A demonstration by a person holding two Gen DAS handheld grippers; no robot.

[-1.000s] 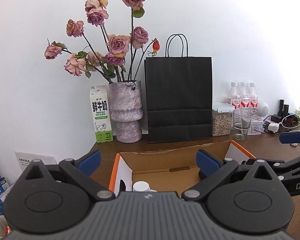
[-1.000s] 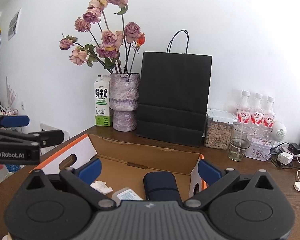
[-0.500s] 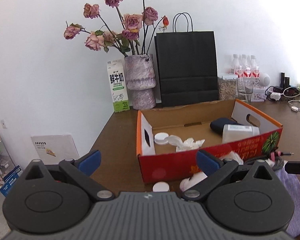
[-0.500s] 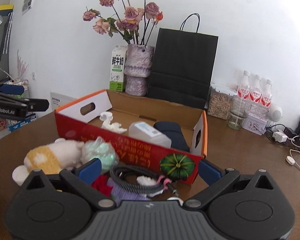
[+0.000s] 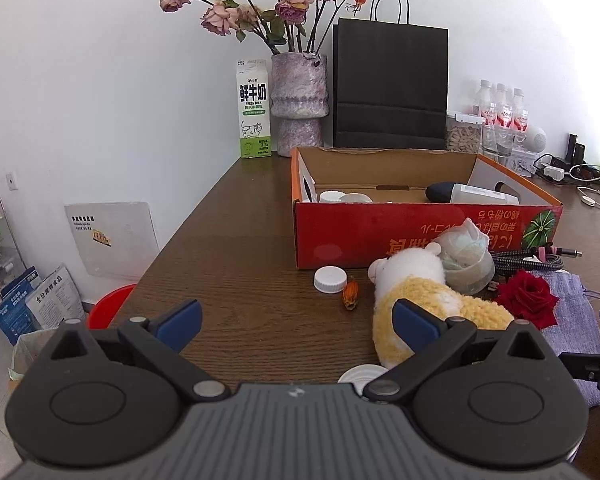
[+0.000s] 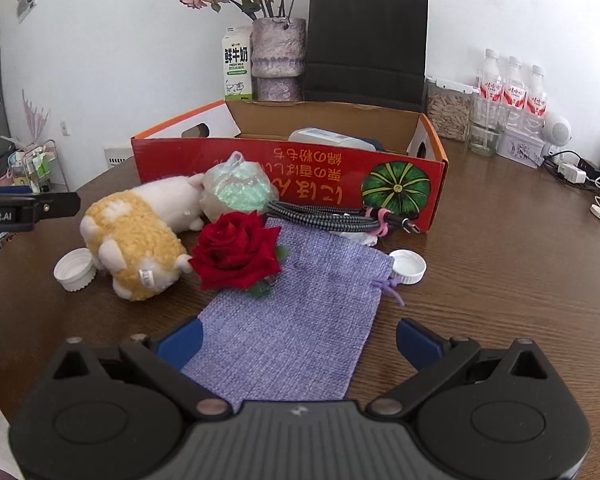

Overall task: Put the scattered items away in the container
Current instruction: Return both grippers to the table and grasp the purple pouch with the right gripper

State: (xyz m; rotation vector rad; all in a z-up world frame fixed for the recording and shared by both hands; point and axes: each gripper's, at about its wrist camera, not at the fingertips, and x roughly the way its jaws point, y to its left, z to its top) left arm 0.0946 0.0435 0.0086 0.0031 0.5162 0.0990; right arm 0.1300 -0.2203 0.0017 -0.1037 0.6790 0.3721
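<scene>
While both grippers hang back from the clutter, the left gripper (image 5: 296, 322) and right gripper (image 6: 298, 338) have their fingers spread apart and hold nothing, which suggests a target is being chosen. The red cardboard box (image 6: 300, 168), open-topped on the wooden surface (image 6: 500, 280), already contains a white case (image 5: 484, 199) and a dark pouch (image 5: 438, 192). Just in front of its near wall lie the unsorted items: a plush toy (image 6: 136, 236), a bagged green bundle (image 6: 236, 192), a red rose (image 6: 236, 252) resting on a purple drawstring bag (image 6: 300, 320), a braided cable (image 6: 324, 216) and white caps (image 6: 408, 266). Clustering beside the box keeps each transfer short; the purple bag lies nearest the right fingers (image 6: 418, 342).
</scene>
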